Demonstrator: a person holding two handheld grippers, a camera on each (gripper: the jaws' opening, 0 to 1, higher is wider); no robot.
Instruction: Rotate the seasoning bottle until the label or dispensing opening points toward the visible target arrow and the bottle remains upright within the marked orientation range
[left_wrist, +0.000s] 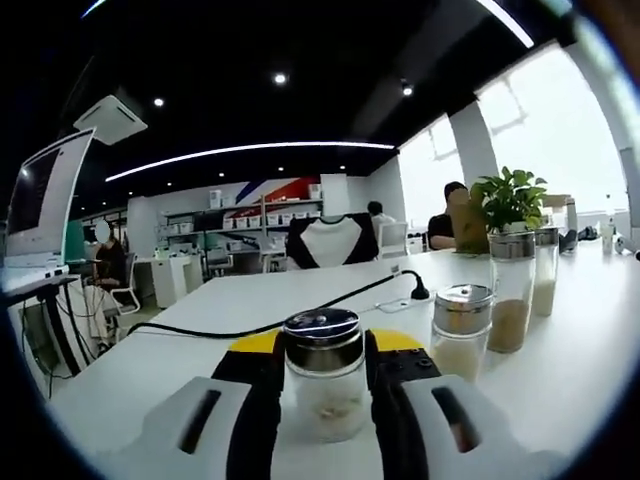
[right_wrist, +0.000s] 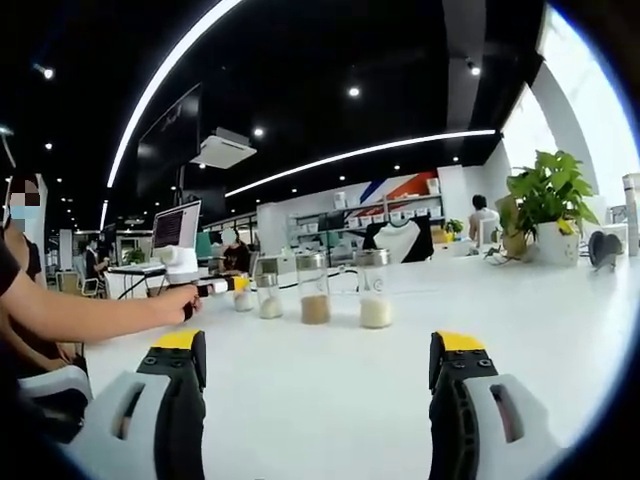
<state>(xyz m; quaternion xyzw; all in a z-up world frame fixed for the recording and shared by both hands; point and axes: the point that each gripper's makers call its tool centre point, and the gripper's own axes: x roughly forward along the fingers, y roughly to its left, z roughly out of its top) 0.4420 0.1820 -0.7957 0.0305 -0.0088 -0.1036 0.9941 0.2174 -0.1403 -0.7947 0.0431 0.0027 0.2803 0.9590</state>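
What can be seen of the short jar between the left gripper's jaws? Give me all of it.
The short jar is clear glass with a shiny metal screw lid, dark on top. A shallow layer of pale granules lies in its bottom. It stands upright on the white table, between the left gripper jaws, whose black pads close against its two sides. No label or arrow can be made out. In the right gripper view it sits by the person's hand.

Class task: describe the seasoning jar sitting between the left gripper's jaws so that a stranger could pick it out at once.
On the long white table, find the left gripper. The short jar between its jaws has a dark shiny lid and pale contents. Its neighbours stand free to the right: a silver-lidded jar and a taller brown-filled bottle.
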